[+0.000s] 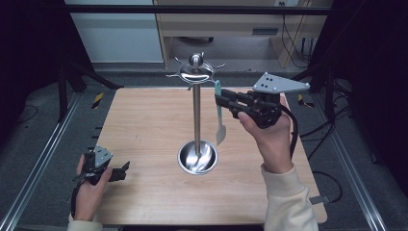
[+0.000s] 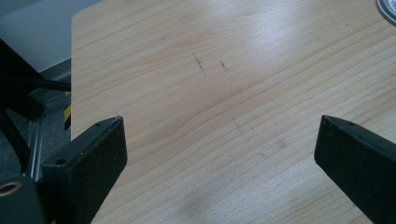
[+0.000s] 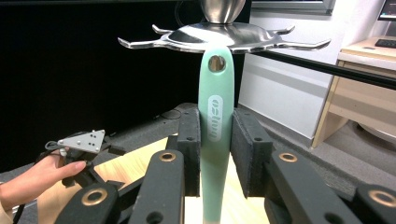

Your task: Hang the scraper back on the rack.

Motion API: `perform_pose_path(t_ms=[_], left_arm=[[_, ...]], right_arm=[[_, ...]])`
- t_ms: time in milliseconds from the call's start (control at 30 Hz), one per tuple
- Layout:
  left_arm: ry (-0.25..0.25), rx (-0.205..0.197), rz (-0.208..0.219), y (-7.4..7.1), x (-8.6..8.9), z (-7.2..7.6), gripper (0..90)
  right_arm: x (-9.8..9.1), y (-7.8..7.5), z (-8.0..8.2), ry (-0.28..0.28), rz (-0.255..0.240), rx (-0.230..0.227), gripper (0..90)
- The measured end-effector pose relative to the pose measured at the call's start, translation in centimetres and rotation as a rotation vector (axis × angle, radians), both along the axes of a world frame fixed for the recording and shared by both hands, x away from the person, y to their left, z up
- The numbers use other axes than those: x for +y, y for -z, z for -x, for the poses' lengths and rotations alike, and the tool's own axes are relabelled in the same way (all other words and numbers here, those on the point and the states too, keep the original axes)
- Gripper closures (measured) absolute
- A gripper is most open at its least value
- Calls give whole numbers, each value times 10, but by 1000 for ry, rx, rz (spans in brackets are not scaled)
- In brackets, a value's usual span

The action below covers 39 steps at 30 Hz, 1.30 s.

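A steel utensil stand [image 1: 196, 115] rises from a round dish base [image 1: 197, 158] in the middle of the wooden table [image 1: 144, 120]; its hooked crown [image 3: 219, 38] sits at the top. A mint-green spatula [image 1: 219, 113] hangs upright beside the pole, its handle hole [image 3: 216, 63] just under a hook. My right gripper [image 1: 220, 101] is shut on the spatula's handle [image 3: 215, 140], pads pressing both sides. My left gripper [image 1: 126, 168] rests low at the table's front left, jaws open with nothing between them; its fingers [image 2: 88, 158] frame bare wood.
The table's left edge [image 2: 72, 93] drops to a metal rail and floor. A dark frame bar [image 3: 327, 67] runs behind the stand. Wooden furniture [image 1: 216, 29] stands beyond the table's far edge.
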<state>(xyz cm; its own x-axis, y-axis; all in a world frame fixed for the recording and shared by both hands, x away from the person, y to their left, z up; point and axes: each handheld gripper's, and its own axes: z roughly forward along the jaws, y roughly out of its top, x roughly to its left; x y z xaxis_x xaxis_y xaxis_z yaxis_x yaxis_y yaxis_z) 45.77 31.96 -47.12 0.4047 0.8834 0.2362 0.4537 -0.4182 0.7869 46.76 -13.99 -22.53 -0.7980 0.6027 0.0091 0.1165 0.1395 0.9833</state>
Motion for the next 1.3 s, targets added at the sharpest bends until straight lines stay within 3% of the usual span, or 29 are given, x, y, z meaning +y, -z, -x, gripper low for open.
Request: perform_pose_path(t_ms=[533, 900, 1300], left_arm=[[0, 0, 1, 0, 0, 0, 22], [1, -3, 0, -1, 0, 0, 22], [0, -3, 0, 0, 0, 0, 22]], right_arm=[[9, 4, 0, 38, -14, -34, 740], [9, 6, 0, 39, -21, -30, 739], [13, 6, 1, 63, -5, -49, 737]])
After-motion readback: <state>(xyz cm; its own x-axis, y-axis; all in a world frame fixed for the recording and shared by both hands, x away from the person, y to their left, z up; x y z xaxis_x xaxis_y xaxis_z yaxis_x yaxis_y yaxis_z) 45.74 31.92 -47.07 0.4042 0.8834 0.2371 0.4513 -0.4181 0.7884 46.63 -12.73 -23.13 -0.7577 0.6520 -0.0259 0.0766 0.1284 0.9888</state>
